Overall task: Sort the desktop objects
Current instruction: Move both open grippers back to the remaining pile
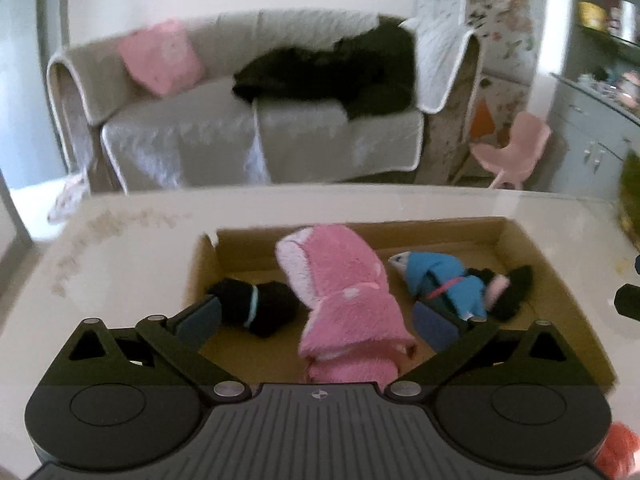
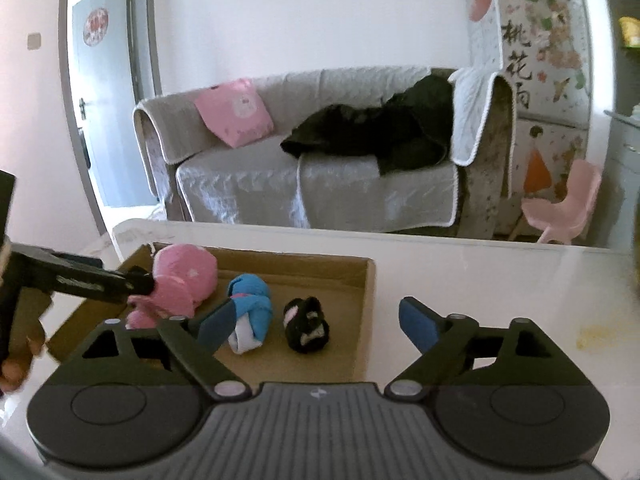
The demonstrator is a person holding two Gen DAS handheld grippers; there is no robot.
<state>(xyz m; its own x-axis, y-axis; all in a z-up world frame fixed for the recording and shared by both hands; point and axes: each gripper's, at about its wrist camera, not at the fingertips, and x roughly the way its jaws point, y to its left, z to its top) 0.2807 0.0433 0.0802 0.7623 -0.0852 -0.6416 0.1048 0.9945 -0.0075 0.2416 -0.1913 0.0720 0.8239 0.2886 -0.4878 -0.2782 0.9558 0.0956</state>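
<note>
Both tools stand apart and grip nothing: the left tool (image 1: 316, 316) over the cardboard box (image 1: 560, 276), the right tool (image 2: 316, 320) at the box's right wall. The pink sock (image 1: 344, 292), blue sock (image 1: 444, 284) and black socks (image 1: 260, 304) lie gathered inside, near the counter's (image 2: 480, 264) far edge, apparently the sorting spot.

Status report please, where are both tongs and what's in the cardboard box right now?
Left tongs open over the pink fuzzy sock. Right tongs open, empty. Cardboard box holds pink, blue and black rolled socks. Nothing blocking.
</note>
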